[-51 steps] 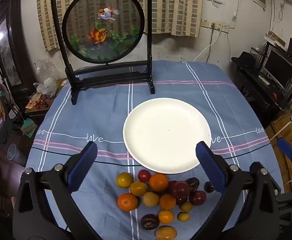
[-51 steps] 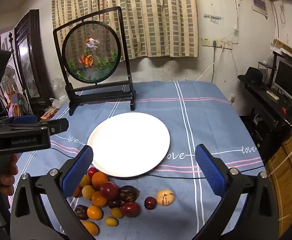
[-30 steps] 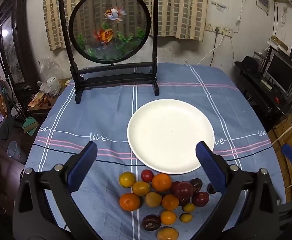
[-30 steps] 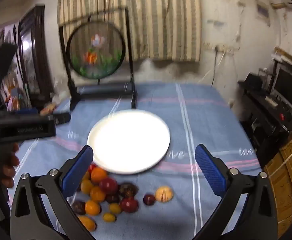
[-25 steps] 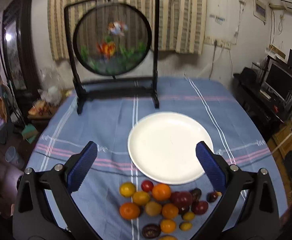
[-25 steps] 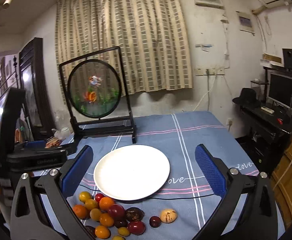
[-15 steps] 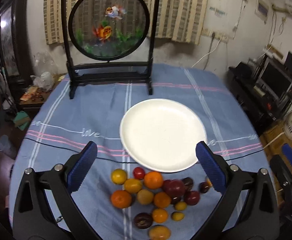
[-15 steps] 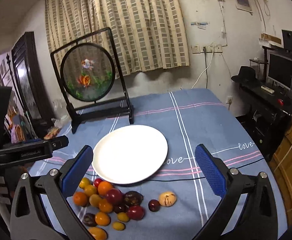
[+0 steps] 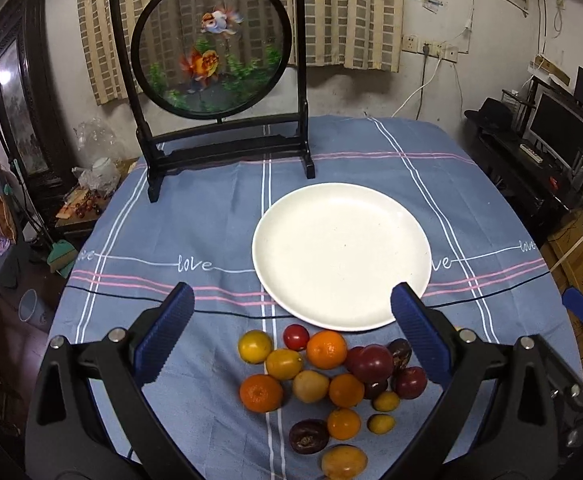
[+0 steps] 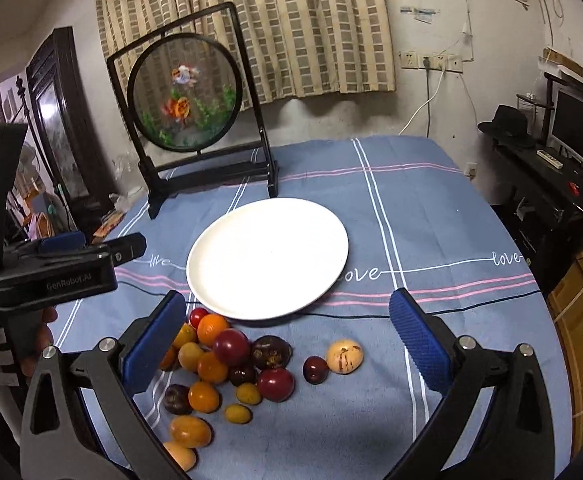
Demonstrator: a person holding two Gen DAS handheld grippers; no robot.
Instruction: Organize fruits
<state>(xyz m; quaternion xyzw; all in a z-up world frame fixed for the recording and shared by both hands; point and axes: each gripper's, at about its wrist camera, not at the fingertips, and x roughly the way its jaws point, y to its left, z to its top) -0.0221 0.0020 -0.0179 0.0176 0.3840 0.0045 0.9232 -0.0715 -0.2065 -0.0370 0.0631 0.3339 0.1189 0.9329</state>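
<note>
— While I'm holding both rigs over the near edge of the table, what step are you reading?

— I'm reading the very start. I'm looking at the blue checked cloth, then the goldfish screen standing at the far side, then the white plate in the middle, which is carrying nothing. Nothing is being sorted yet, as I judge it.

— And the fruits?

— They're lying in a loose heap on the cloth just this side of the plate's near rim, oranges and yellow ones touching dark red ones. Out to the right, a speckled pale fruit and a small dark one are sitting apart from the heap.

— What are the tongs doing?

— I'm keeping the left gripper spread wide and carrying nothing, hovering above the heap. The right gripper is likewise gaping and bare, hanging over the heap's right side.

— Next move?

— I'm thinking of lowering one gripper onto an outlying fruit, since the packed ones are likely rolling if nudged. The speckled one is looking easiest for the right side: clear cloth all around it.
</note>
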